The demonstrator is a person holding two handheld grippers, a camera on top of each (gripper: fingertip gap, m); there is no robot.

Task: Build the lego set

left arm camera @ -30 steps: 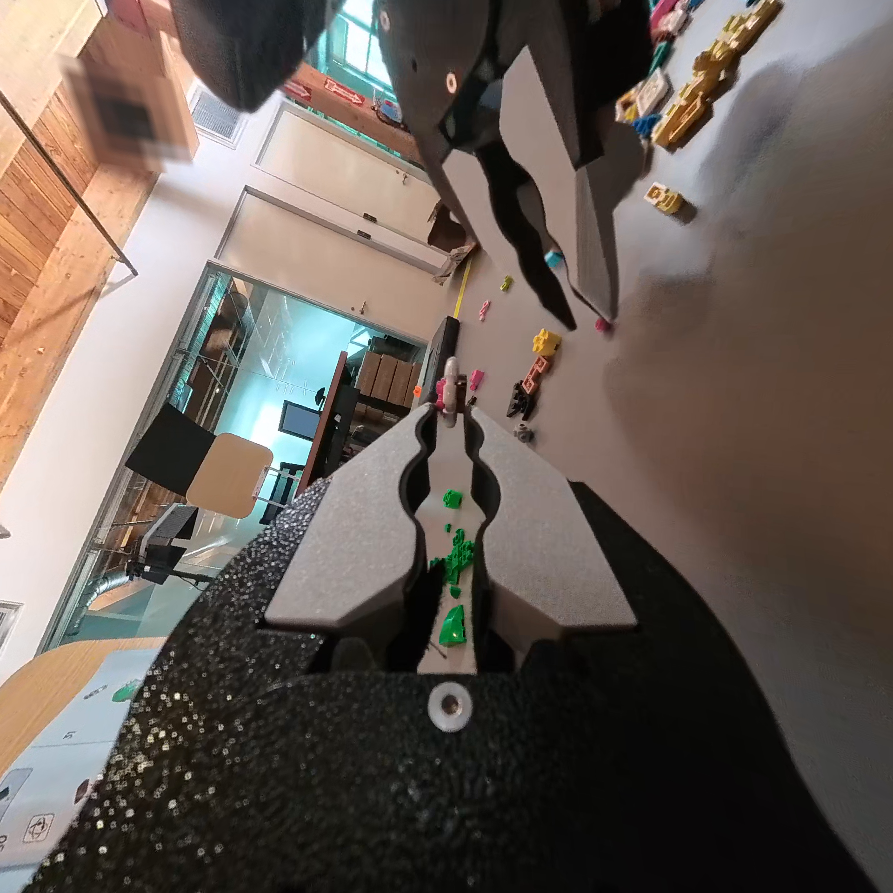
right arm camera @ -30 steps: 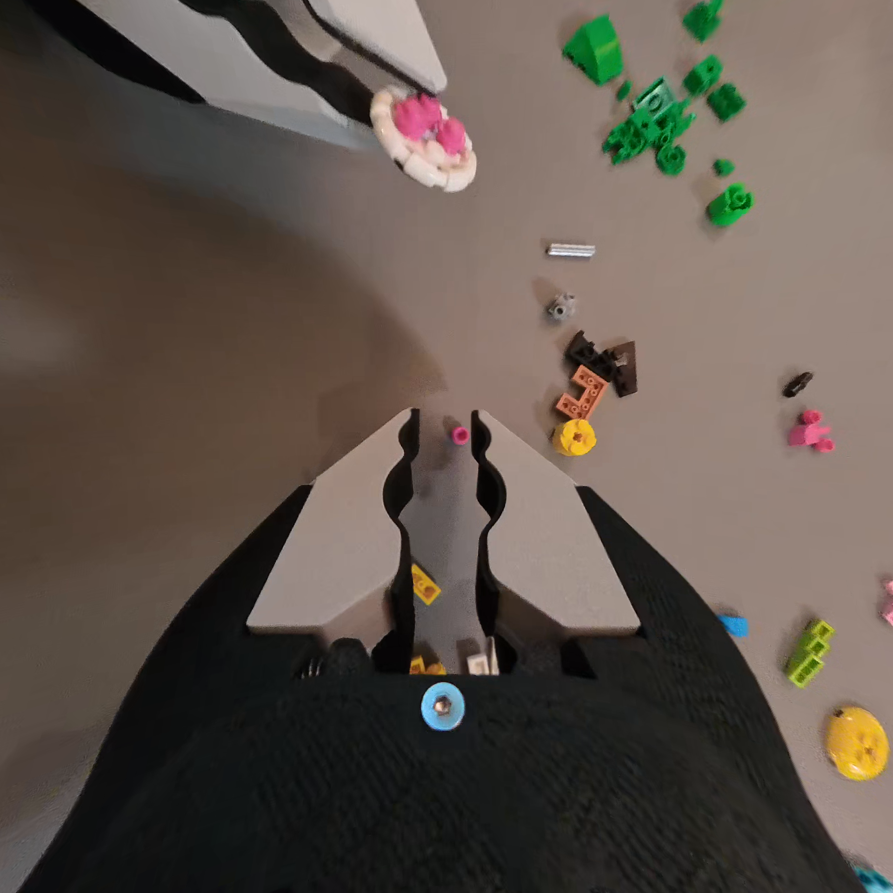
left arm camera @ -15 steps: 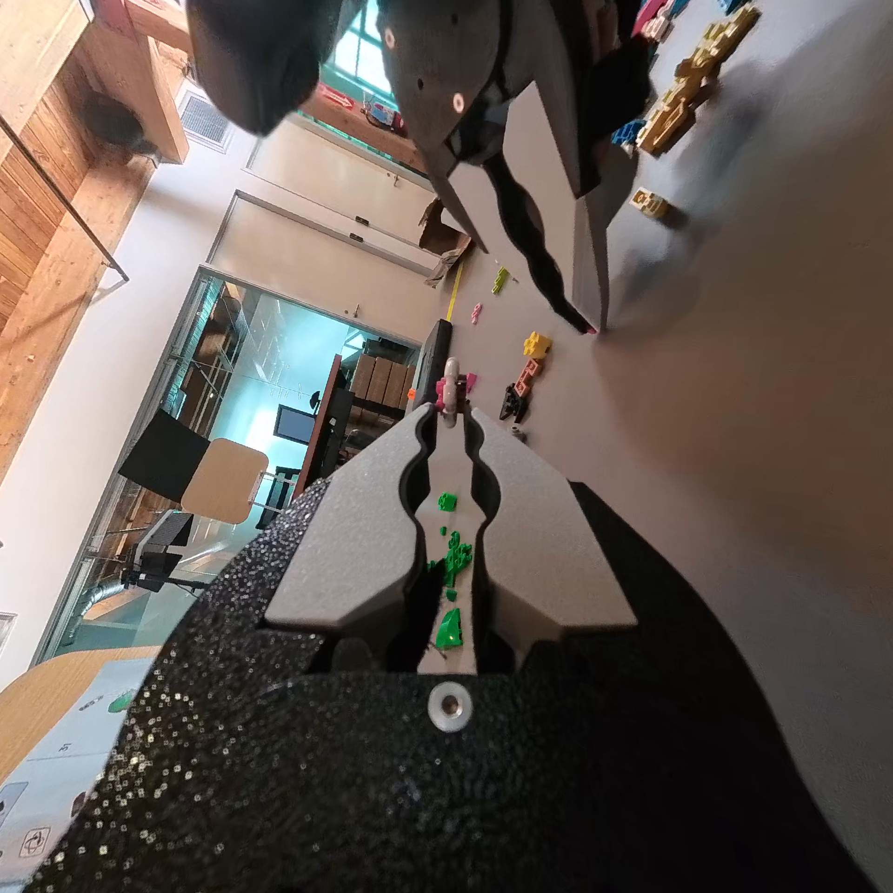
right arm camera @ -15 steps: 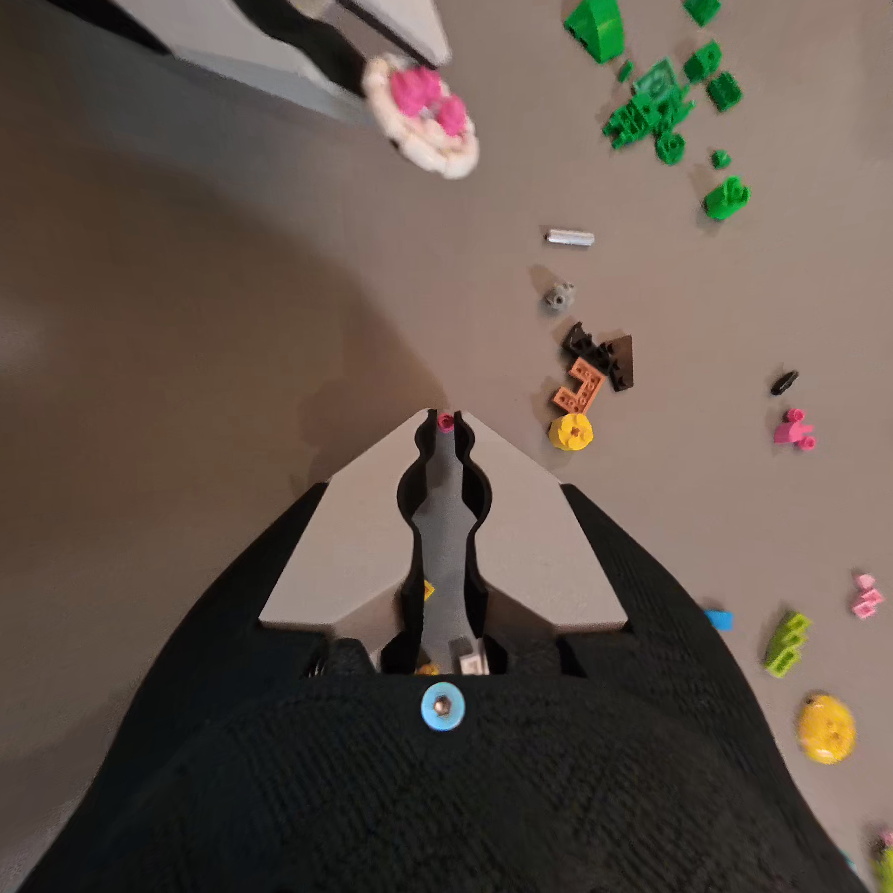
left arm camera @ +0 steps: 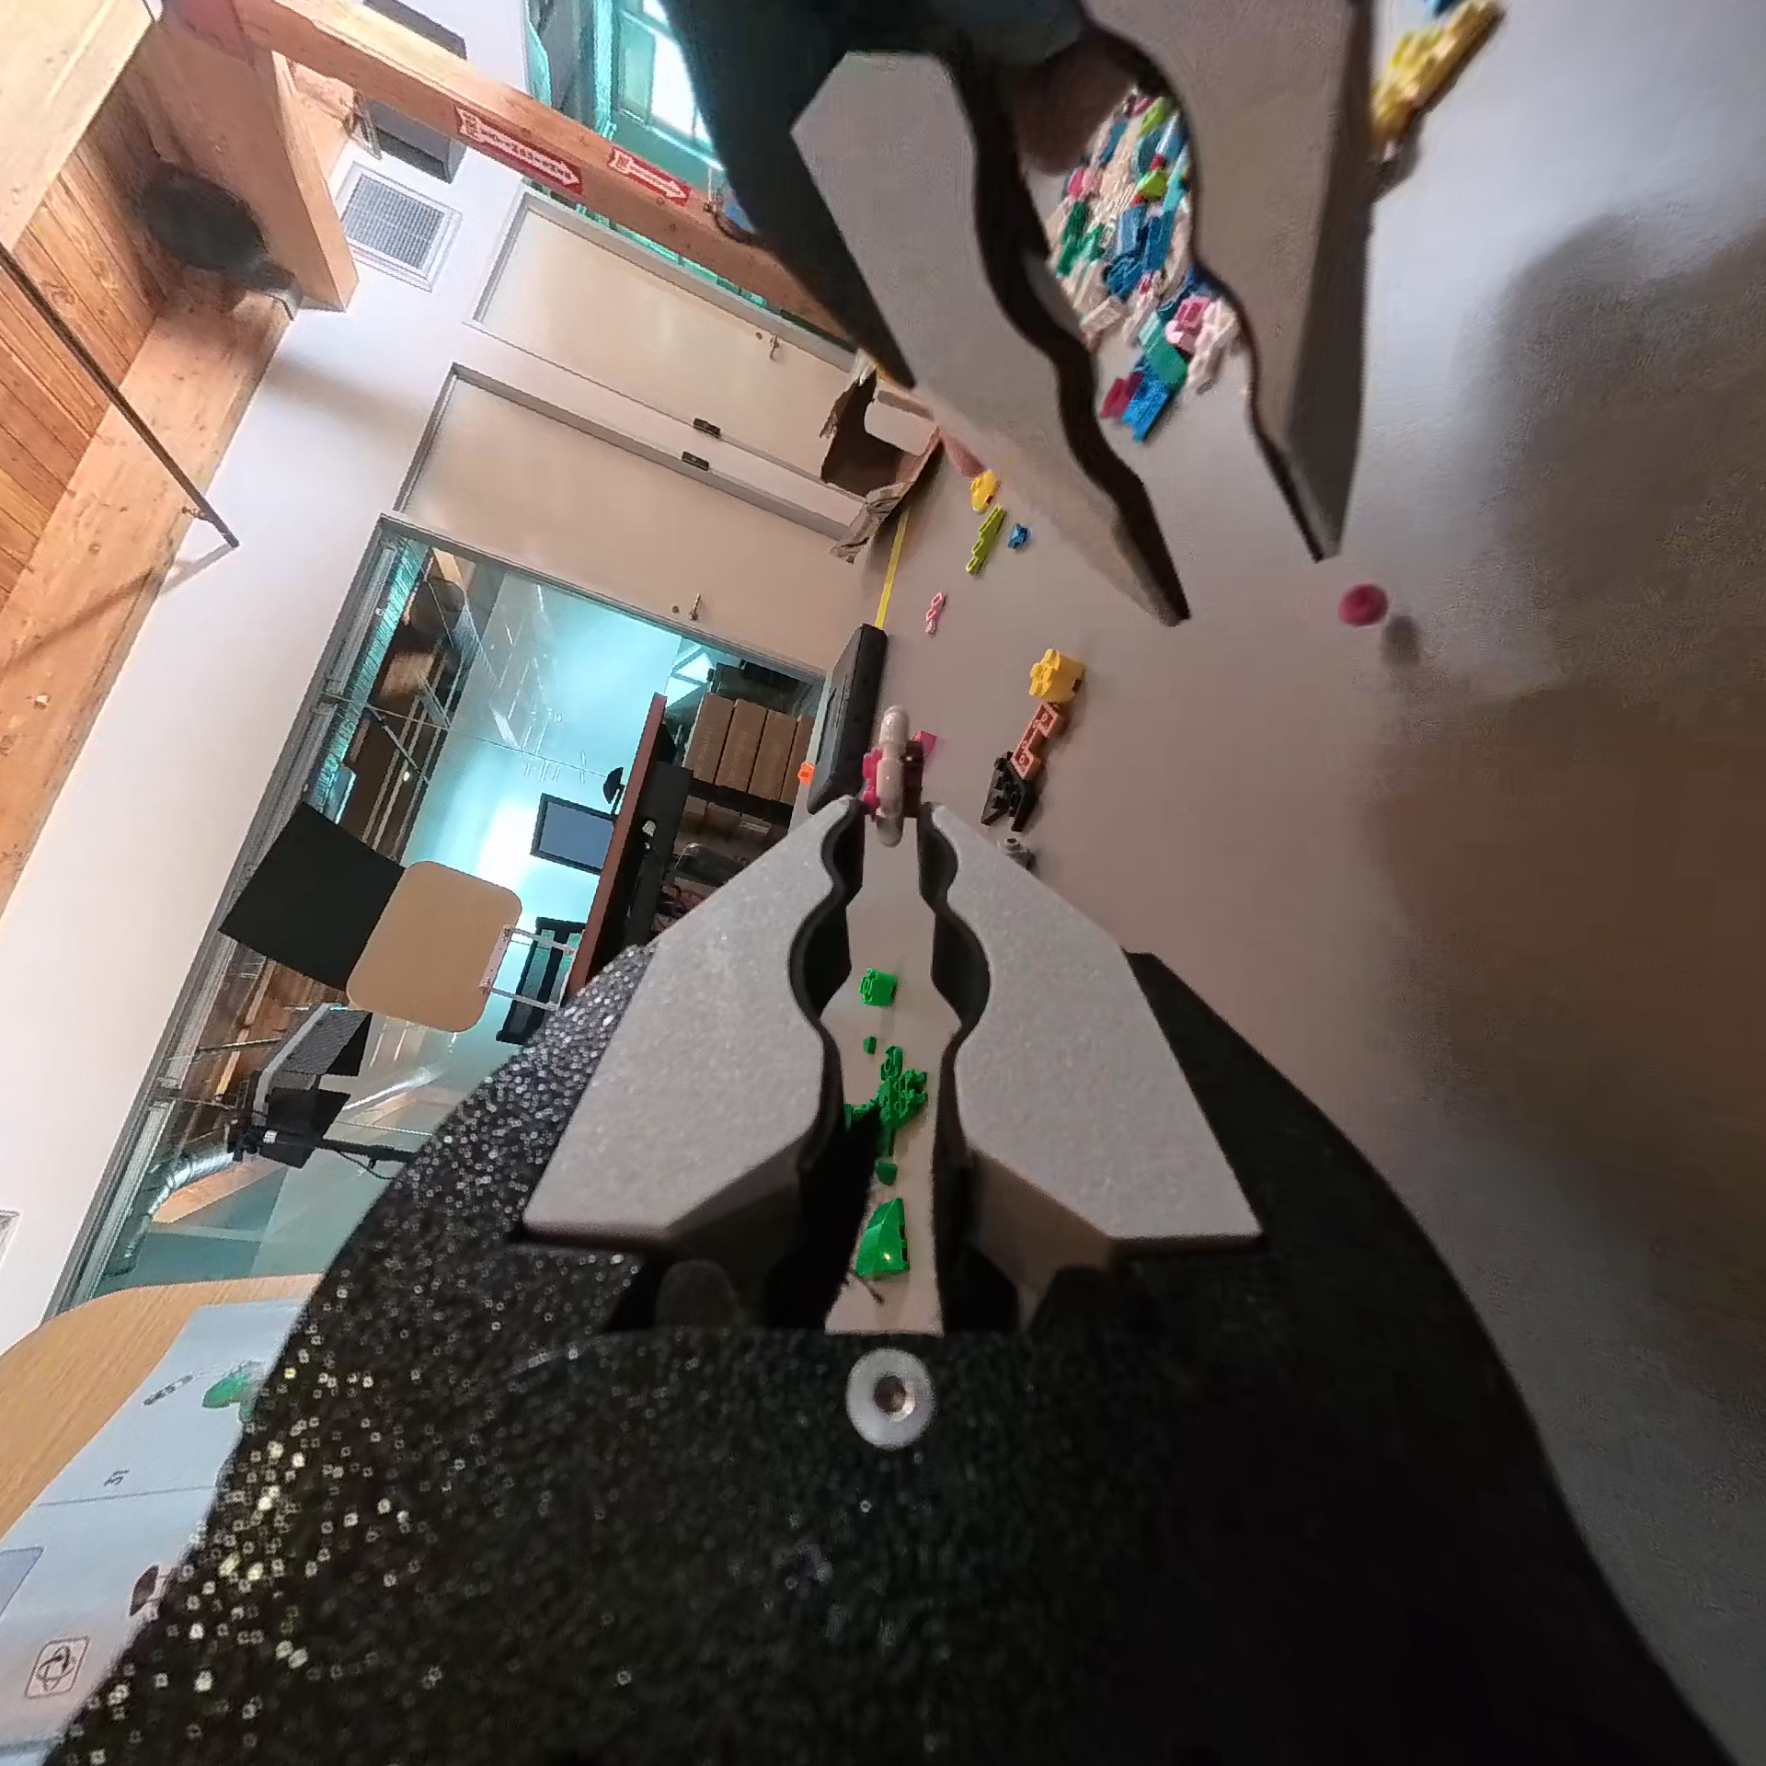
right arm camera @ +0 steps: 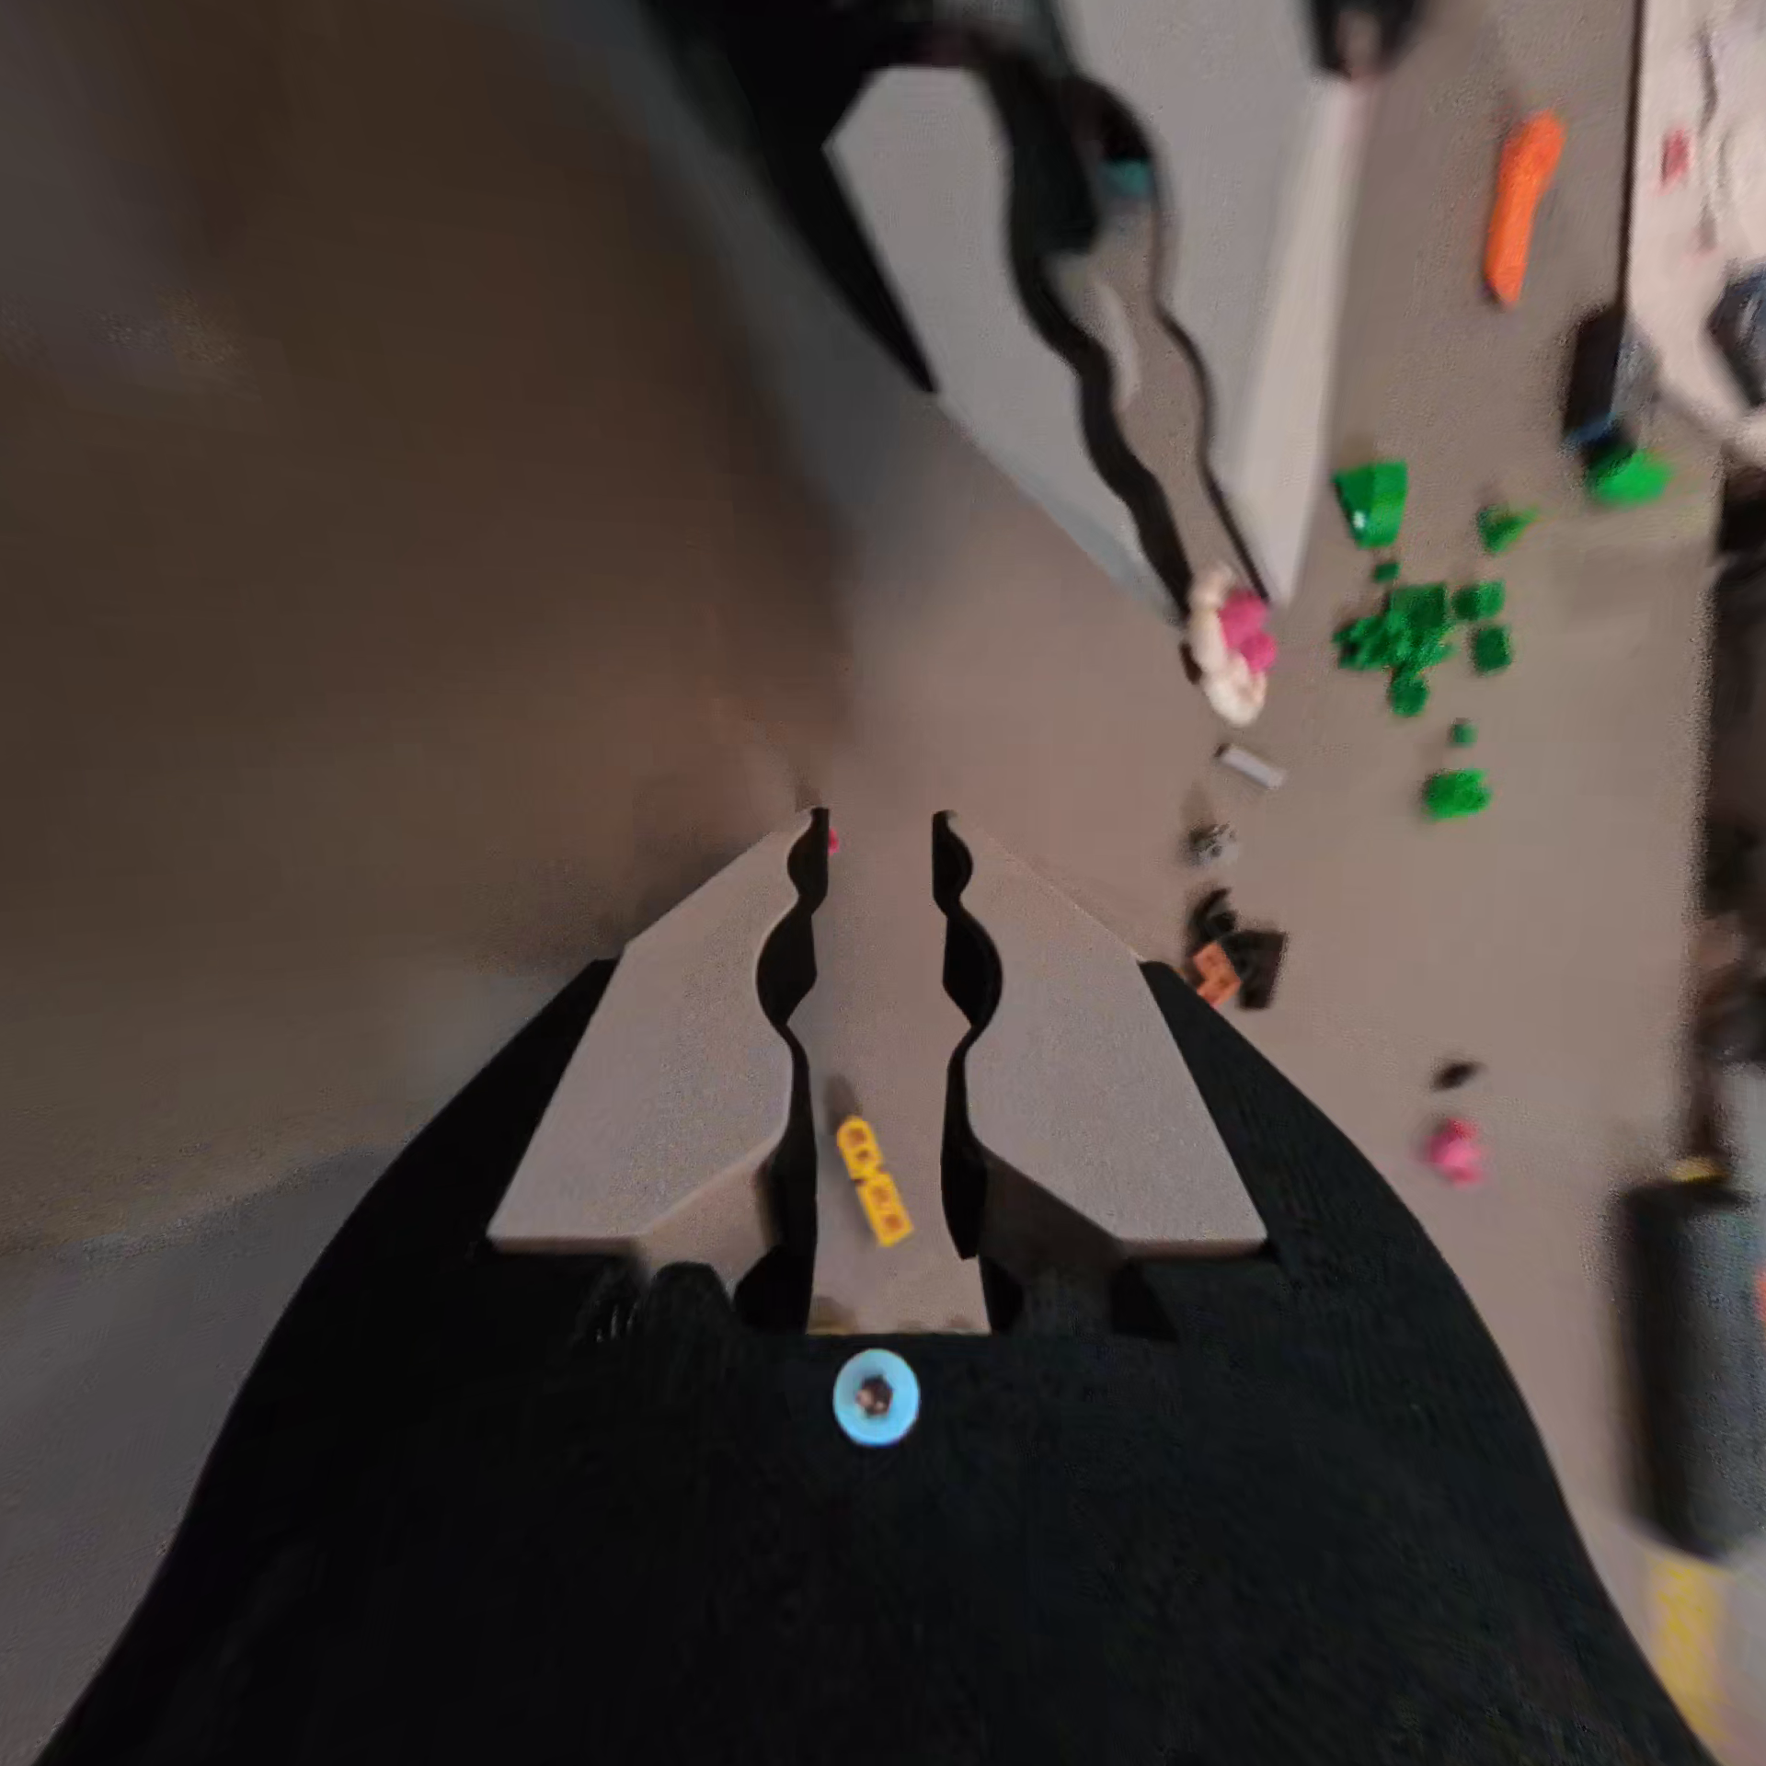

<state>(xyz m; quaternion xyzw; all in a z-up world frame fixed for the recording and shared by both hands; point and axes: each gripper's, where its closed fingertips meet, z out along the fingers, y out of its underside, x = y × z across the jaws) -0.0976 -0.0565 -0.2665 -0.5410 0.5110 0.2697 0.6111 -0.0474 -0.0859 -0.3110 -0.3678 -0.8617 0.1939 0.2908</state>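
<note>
Grey tabletop (left arm camera: pixel 1433 860) is lying scattered with bricks; I'm pinching the cream-and-pink flower piece (left arm camera: pixel 893 774) in my left gripper (left arm camera: pixel 891 822); my right gripper (right arm camera: pixel 877 822) is hanging parted, empty, by a loose magenta stud (left arm camera: pixel 1362 605).

A black, speckled housing is seen on the left gripper (left arm camera: pixel 884 822), fitted with grey wedge fingers (left arm camera: pixel 707 1042) edged in wavy black and a silver screw. The right gripper (right arm camera: pixel 879 827) is built alike, its screw ringed in light blue.
</note>
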